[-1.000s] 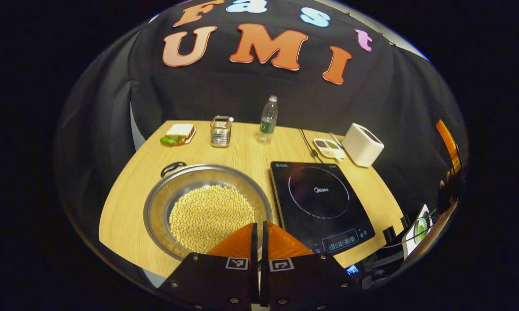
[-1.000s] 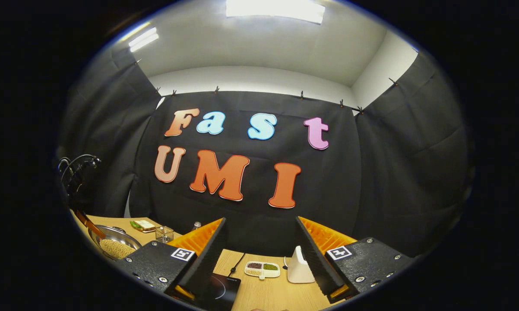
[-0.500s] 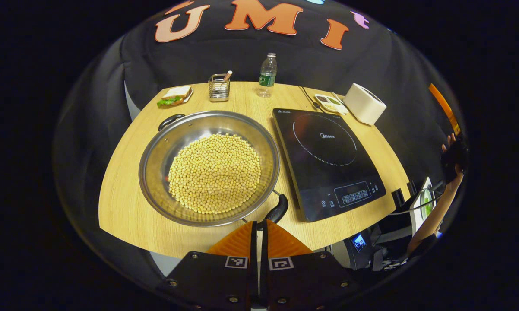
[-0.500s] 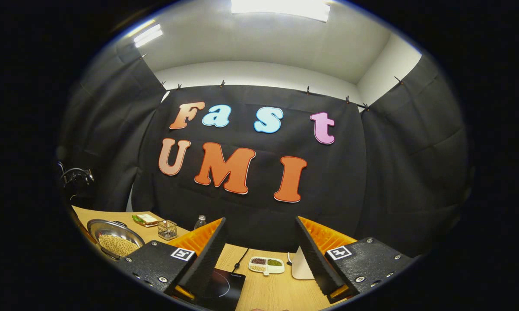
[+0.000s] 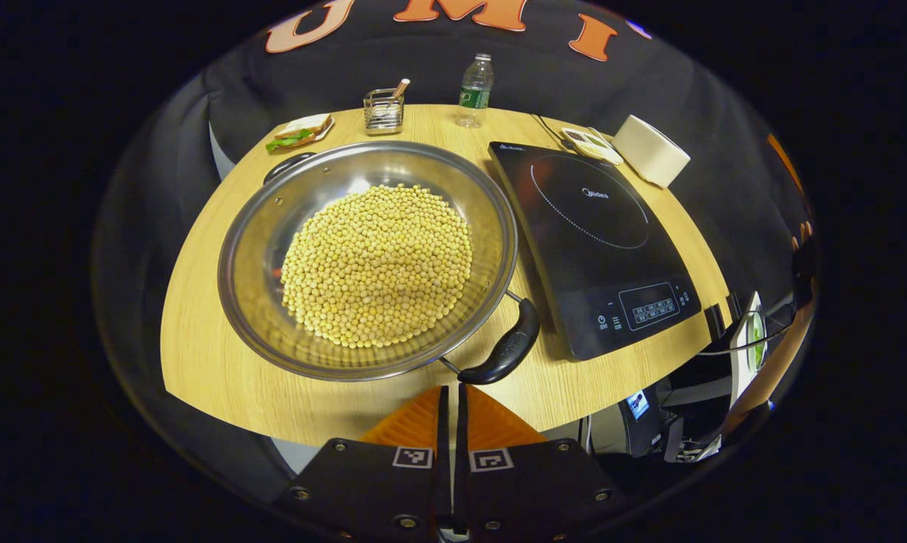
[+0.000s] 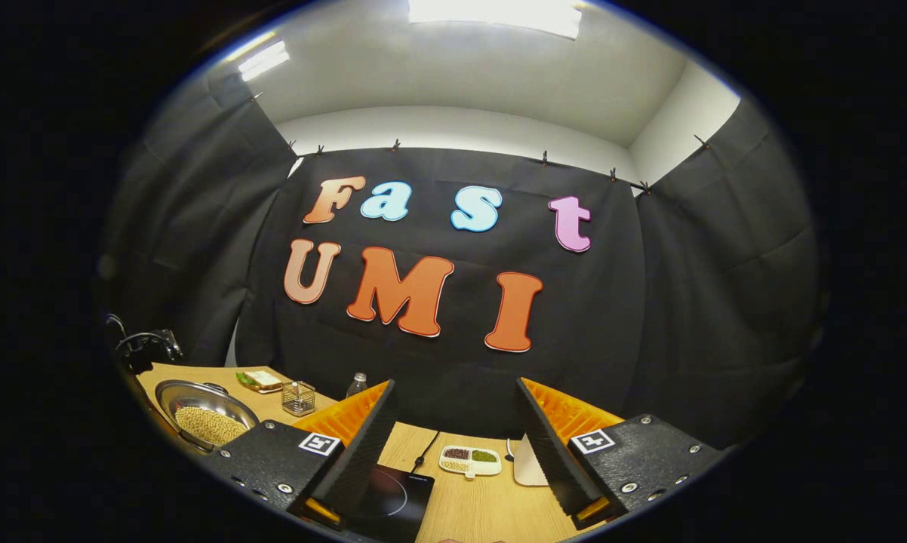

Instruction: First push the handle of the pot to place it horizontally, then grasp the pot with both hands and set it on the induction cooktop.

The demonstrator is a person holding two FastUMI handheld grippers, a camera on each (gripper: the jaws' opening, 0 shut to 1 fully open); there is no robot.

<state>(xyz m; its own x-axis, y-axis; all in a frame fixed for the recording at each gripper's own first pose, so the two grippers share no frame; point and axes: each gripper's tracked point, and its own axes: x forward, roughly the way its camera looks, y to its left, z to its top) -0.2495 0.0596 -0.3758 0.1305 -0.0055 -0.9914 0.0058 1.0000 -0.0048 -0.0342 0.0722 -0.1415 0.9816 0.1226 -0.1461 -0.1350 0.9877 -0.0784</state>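
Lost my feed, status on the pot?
Left gripper shut, just short of near handle. Right gripper open, raised. Pot on table beside induction cooktop. Nothing between them.

Left gripper (image 5: 450,400): black housing blocks, silver screws, square black-and-white tag on each. Right gripper (image 6: 453,437): same blocks, screws, tags; ribbed fingers (image 6: 363,445).

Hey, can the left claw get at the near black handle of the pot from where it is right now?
Probably yes. The left claw, shut, sits just short of the pot's near handle, which lies slightly right of its tips with only bare table between.
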